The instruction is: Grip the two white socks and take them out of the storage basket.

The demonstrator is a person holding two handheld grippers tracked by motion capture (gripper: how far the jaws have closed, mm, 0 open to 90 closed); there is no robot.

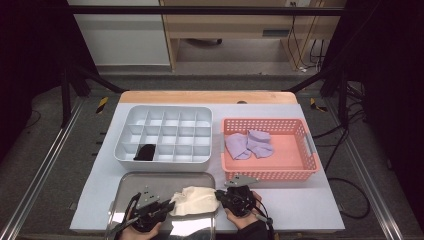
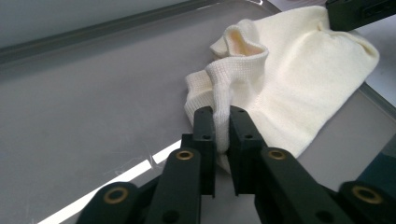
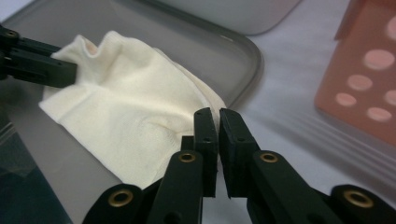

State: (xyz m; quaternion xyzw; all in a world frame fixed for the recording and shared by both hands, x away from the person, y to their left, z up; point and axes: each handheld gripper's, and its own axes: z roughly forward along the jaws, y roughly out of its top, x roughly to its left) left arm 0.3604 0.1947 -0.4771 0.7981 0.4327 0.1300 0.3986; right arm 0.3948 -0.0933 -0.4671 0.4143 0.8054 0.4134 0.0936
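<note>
While your left tool (image 1: 167, 206) pinches a ribbed fold of the cream sock (image 1: 194, 200) between its jaws, your right tool (image 1: 218, 194) sits at the opposite edge of the same sock, its jaws nearly together. In the left gripper view the knit cuff (image 2: 223, 100) rises straight up from between the two black pads, which press on it from both sides, so that tool is clenched on the sock. In the right gripper view a thin slit remains between the jaws, the sock's edge (image 3: 205, 100) lies just ahead of and beside the tips, and you cannot tell whether any cloth is caught in them.

The sock lies spread between your two tools on the metal tray (image 1: 150, 179), one corner reaching over the tray's rim toward your right tool. Beyond your left tool stands the grey divided box (image 1: 165, 132), with a dark rolled item (image 1: 146, 152) in one near compartment. Beyond your right tool stands the pink basket (image 1: 300, 172), holding purple socks (image 1: 248, 144). Everything rests on the table (image 1: 295, 202).
</note>
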